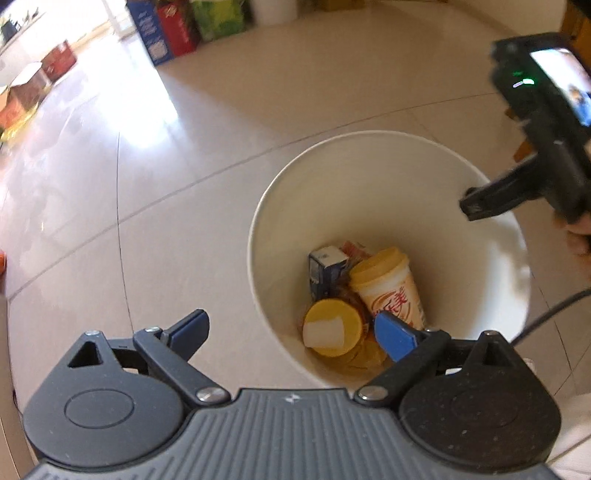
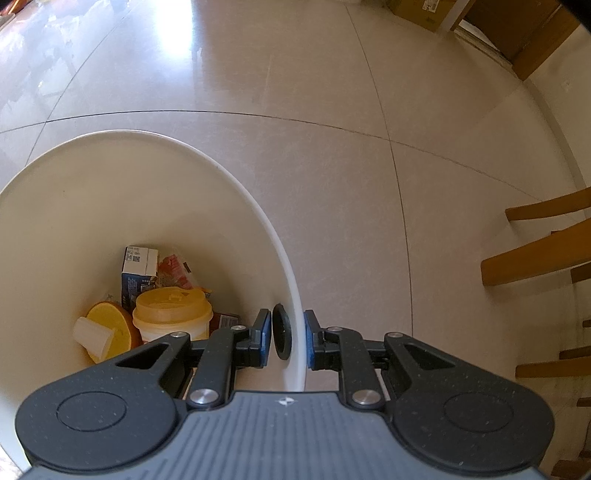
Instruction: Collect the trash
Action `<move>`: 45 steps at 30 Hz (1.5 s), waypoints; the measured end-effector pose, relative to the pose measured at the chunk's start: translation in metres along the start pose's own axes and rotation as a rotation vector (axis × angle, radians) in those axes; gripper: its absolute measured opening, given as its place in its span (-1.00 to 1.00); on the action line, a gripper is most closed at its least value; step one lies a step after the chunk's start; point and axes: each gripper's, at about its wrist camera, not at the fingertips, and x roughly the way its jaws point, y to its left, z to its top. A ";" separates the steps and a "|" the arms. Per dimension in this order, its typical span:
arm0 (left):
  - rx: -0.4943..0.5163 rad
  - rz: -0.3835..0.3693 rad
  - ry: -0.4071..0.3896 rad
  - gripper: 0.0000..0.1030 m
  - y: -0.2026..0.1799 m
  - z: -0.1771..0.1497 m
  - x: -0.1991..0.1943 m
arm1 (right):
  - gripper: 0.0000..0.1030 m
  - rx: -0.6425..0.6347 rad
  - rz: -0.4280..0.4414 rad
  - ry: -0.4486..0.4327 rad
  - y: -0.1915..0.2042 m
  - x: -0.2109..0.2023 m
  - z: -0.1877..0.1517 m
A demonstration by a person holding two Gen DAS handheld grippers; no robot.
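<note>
Down inside the white bin [image 2: 291,295], cups and cartons are already lying; left gripper [image 1: 291,328] is hovering wide apart and empty, right gripper [image 2: 286,339] is clamping the rim.

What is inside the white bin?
Inside the white bin: a milk-tea cup, a yellow lid, a blue carton and wrappers. Anything beneath them is covered.

Left gripper [image 1: 291,332] at 6 o'clock, jaws wide, nothing between. White bin [image 1: 325,177] center-right holding milk-tea cup [image 1: 388,288], yellow lid [image 1: 332,325], small blue carton [image 1: 327,269]. Right gripper [image 1: 480,201] at 3 o'clock on bin rim. Boxes [image 1: 177,29] at 11 o'clock.
</note>
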 end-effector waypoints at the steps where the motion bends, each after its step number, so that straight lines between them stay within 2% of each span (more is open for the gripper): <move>1: -0.010 -0.010 0.003 0.87 0.001 0.001 0.001 | -0.56 -0.003 0.001 -0.001 0.000 0.000 0.000; 4: -0.019 -0.023 0.008 0.87 0.002 0.000 0.002 | -0.48 -0.006 0.013 0.009 -0.001 -0.001 -0.002; 7: 0.005 -0.003 0.008 0.87 -0.001 -0.003 -0.001 | -0.27 -0.020 0.030 0.033 0.000 -0.002 -0.006; 9: 0.016 0.005 0.013 0.87 -0.003 -0.005 -0.002 | 0.13 -0.037 0.033 0.036 0.003 -0.006 -0.010; 12: 0.013 0.008 0.032 0.87 -0.003 -0.007 -0.005 | 0.41 -0.049 0.034 0.023 0.006 -0.015 -0.015; 17: -0.033 -0.004 0.062 0.87 0.001 -0.008 -0.012 | 0.64 -0.066 0.042 0.019 0.006 -0.042 -0.028; 23: -0.108 -0.015 0.132 0.87 0.003 -0.009 -0.023 | 0.93 0.007 0.071 0.036 -0.003 -0.078 -0.051; 28: -0.117 0.025 0.153 0.87 -0.002 -0.011 -0.039 | 1.00 0.059 0.077 0.020 -0.003 -0.113 -0.070; 37: -0.138 0.031 0.184 0.87 -0.005 -0.016 -0.060 | 1.00 0.177 0.146 0.055 -0.012 -0.151 -0.106; 45: -0.116 0.056 0.164 0.87 -0.013 -0.015 -0.074 | 1.00 0.171 0.141 0.020 -0.011 -0.172 -0.108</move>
